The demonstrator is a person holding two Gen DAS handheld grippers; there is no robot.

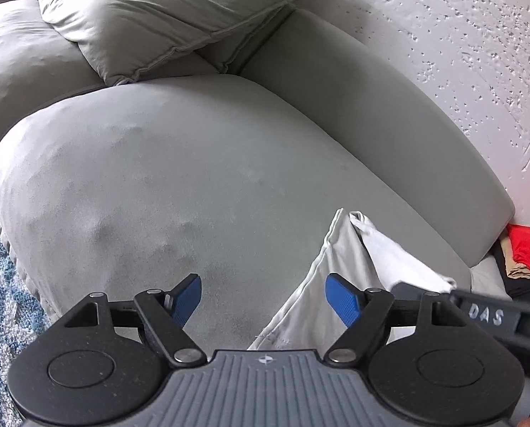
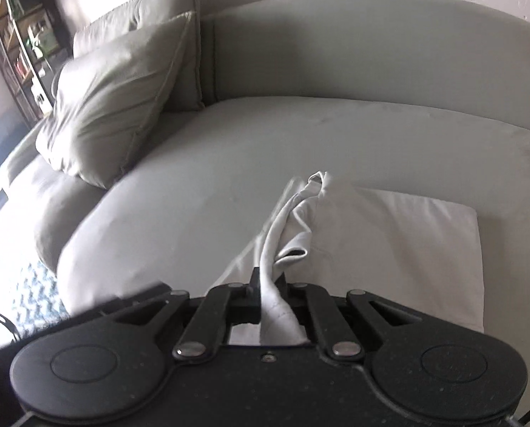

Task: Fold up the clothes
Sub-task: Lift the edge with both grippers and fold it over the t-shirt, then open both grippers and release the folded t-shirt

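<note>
A white garment (image 2: 389,242) lies partly folded on the grey sofa seat (image 2: 229,163). My right gripper (image 2: 269,281) is shut on a bunched edge of it, and the cloth rises in a twisted fold from the jaws. In the left wrist view the same white garment (image 1: 336,277) runs up from the lower middle. My left gripper (image 1: 263,300) stands open over the seat (image 1: 158,185); its right blue pad (image 1: 343,299) is over the cloth, with nothing pinched. The right gripper's black body shows at the right edge there, the garment hanging from it.
Two grey cushions (image 1: 151,17) lean against the sofa back (image 2: 371,46). A red and dark pile of clothes (image 1: 524,252) lies past the sofa's right end. A blue patterned rug (image 1: 1,302) covers the floor at left. A shelf unit (image 2: 23,28) stands far left.
</note>
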